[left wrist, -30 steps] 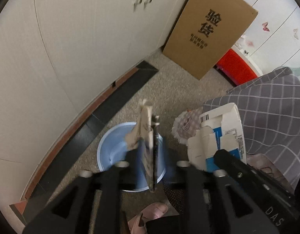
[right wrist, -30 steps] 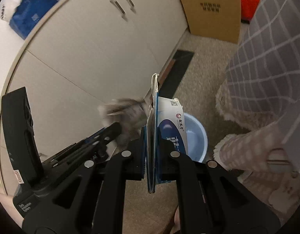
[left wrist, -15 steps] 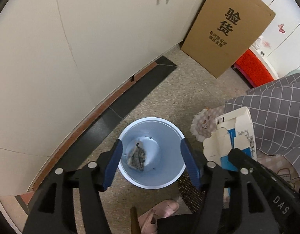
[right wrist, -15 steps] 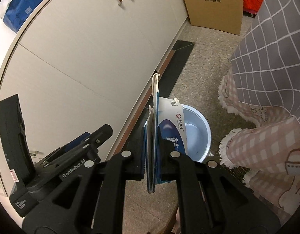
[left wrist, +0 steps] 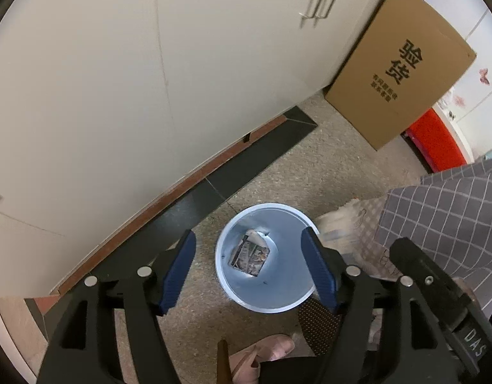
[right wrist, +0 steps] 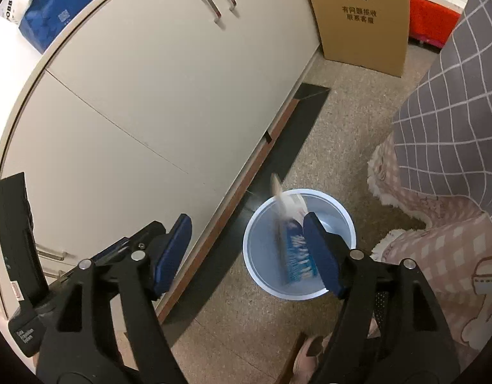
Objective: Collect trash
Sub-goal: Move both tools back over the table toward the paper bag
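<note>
Two pieces of trash went into the round pale-blue plastic bin (left wrist: 262,300).
My right gripper (right wrist: 246,252) was opening, its flattened blue-and-white carton (right wrist: 294,252) dropping blurred over the bin; my left gripper (left wrist: 249,272), jaws also spreading, had already shed its crumpled printed wrapper (left wrist: 250,254).

Both wrist views are aimed steeply downward from above; the blue bin (left wrist: 265,300) (right wrist: 262,275) is shared
</note>
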Demonstrator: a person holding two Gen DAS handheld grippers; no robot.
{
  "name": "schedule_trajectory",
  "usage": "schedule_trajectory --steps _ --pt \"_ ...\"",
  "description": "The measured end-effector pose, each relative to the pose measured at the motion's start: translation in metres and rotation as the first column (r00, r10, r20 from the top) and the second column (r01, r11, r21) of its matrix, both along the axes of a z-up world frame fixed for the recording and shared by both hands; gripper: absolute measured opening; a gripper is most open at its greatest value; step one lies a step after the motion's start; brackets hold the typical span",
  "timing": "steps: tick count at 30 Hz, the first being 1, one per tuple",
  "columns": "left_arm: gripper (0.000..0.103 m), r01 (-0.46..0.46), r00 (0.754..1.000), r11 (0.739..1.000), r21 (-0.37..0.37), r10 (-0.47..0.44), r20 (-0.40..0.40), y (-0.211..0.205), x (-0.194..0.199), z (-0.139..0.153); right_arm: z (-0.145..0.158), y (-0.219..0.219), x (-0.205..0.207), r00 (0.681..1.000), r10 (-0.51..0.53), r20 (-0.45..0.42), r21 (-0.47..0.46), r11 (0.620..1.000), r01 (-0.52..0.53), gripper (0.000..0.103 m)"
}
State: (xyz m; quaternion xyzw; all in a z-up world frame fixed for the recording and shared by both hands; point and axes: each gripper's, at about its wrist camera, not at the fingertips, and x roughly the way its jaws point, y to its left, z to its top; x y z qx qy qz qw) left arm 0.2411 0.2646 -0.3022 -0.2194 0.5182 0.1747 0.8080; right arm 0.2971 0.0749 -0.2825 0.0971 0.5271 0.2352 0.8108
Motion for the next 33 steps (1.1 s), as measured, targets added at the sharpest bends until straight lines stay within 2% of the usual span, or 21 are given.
schedule_trajectory --steps 5,12,17,22,25,29,30,33 --pt "0.067 -0.016 1.000 1.000 -0.005 0.016 0.025 -0.001 -0.008 0.016 0.018 -0.009 -0.008 0.998 -0.025 0.052 -0.028 0.999 0.026 0.072" --pt "0.067 0.017 0.993 1.000 -0.014 -0.016 0.118 -0.022 -0.017 0.061 0.072 -0.032 -0.026 0.977 -0.063 0.202 -0.056 0.996 0.075 0.072" --pt "0.069 0.067 0.977 0.998 0.007 -0.067 0.204 -0.050 -0.026 0.101 0.123 -0.057 -0.050 0.941 -0.091 0.326 -0.040 0.993 0.110 0.072" --pt "0.069 0.154 0.947 0.987 0.040 -0.159 0.279 -0.093 -0.032 0.143 0.165 -0.103 -0.075 0.891 -0.170 0.420 -0.003 0.982 0.189 0.072" --pt "0.070 0.225 0.919 0.972 0.068 -0.235 0.318 -0.130 -0.034 0.166 0.185 -0.143 -0.088 0.856 -0.241 0.457 0.019 0.965 0.262 0.072" --pt "0.070 0.354 0.859 0.924 0.145 -0.382 0.342 -0.192 -0.031 0.190 0.197 -0.200 -0.100 0.810 -0.336 0.480 0.029 0.929 0.369 0.072" --pt "0.072 0.396 0.835 0.902 0.172 -0.431 0.342 -0.209 -0.030 0.195 0.198 -0.214 -0.103 0.798 -0.361 0.483 0.031 0.917 0.397 0.072" --pt "0.072 0.517 0.749 0.812 0.269 -0.582 0.317 -0.265 -0.024 0.205 0.198 -0.260 -0.113 0.764 -0.441 0.472 0.048 0.878 0.477 0.072"
